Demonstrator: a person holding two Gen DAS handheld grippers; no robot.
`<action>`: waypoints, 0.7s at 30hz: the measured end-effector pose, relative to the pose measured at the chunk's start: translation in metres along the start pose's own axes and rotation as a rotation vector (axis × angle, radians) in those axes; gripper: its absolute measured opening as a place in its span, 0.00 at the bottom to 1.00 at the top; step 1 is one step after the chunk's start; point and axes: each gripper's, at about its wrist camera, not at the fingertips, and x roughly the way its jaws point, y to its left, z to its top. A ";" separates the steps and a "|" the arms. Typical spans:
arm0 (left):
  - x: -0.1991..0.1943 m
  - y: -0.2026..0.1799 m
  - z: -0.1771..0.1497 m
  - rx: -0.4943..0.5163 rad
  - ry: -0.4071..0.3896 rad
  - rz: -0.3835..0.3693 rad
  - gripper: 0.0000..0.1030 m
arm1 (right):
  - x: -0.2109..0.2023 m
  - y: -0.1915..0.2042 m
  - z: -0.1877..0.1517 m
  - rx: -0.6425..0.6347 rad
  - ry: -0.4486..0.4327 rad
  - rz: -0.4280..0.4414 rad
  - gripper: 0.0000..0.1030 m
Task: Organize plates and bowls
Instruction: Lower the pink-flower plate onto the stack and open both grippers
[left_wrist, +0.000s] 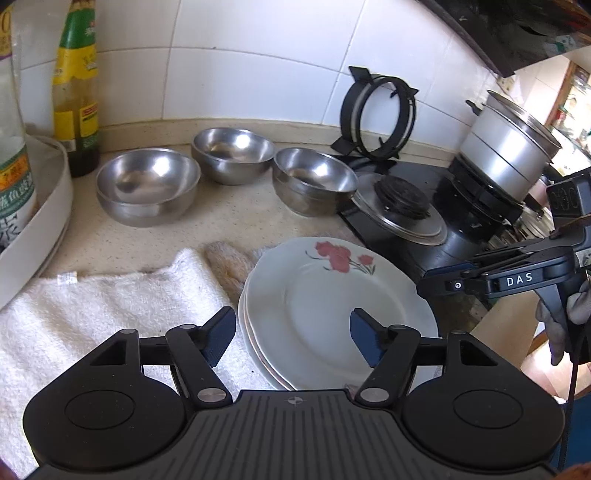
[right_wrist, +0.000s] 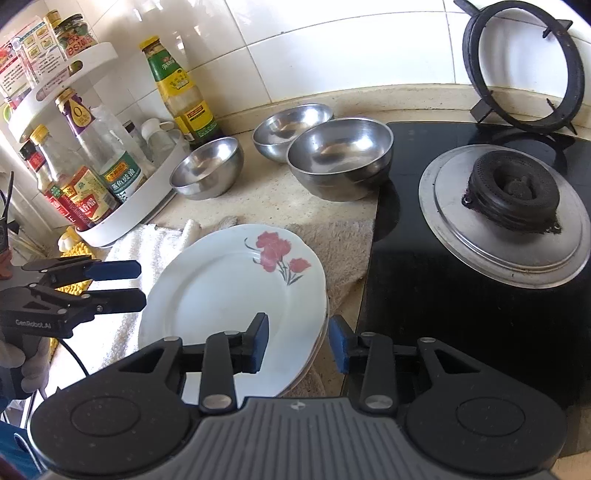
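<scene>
Bright daylight, glare on steel bowls (left_wrist: 147, 184), fisheye-bent edges.

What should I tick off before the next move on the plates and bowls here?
1. Right gripper jaws open: ok.
2. Right jaws straddle the plate stack rim, one above the top plate, one outside the edge: ok.
3. Left gripper jaws open and holding nothing: ok.
4. Plates already stacked on the towel: ok; the exact count cannot be told.
5. Steel bowls nested into one pile: not ok; the left bowl, rear bowl and right bowl stand apart on the counter.
6. Stack lies flat and steady on the towel: cannot tell.
</scene>
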 end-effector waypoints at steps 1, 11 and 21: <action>0.002 0.000 0.000 -0.011 0.007 0.001 0.73 | 0.002 -0.002 0.000 0.007 0.005 0.010 0.39; 0.021 -0.008 -0.004 -0.040 0.066 -0.031 0.81 | 0.020 -0.011 -0.001 0.028 0.063 0.092 0.43; 0.029 0.000 -0.002 -0.075 0.094 -0.008 0.81 | 0.035 -0.019 0.000 0.035 0.100 0.148 0.50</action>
